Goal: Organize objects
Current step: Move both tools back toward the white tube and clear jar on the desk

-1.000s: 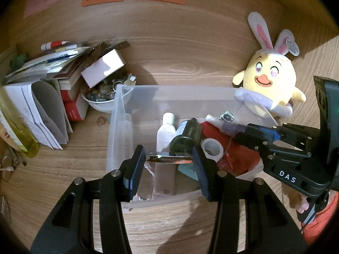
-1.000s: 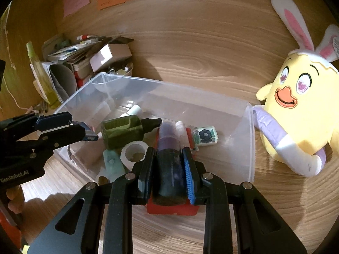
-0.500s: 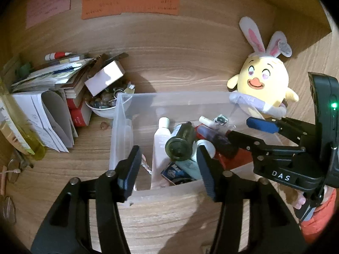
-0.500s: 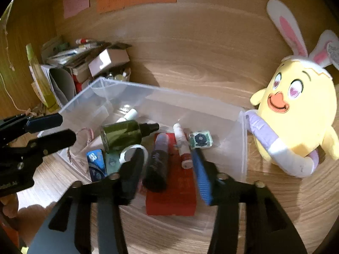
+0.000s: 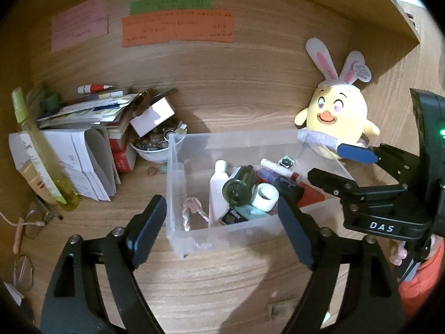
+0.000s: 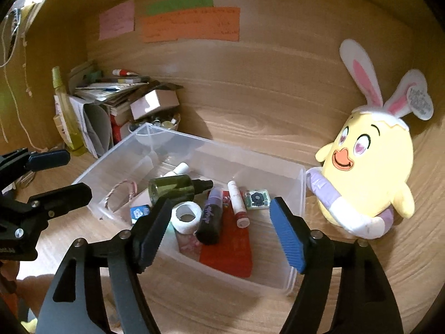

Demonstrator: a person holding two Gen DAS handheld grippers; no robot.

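Both claws, jaws just opened, hang empty above the clear bin [image 6: 301, 189]: left gripper [image 5: 222, 226] has dropped its blue card [image 5: 230, 217], right gripper [image 6: 219, 231] its dark purple tube [image 6: 211, 217]. Paper stack [image 5: 83, 128] at ten o'clock, plush chick [image 6: 370, 167] at three; nothing blocks them.

Both wrist cameras look steeply down along their own fingers at the clear plastic bin [image 5: 194, 231] on the wooden desk [image 5: 222, 284]. The left views it near its left end, the right [image 6: 289, 233] near its right corner; both share the plush chick [image 6: 370, 167].
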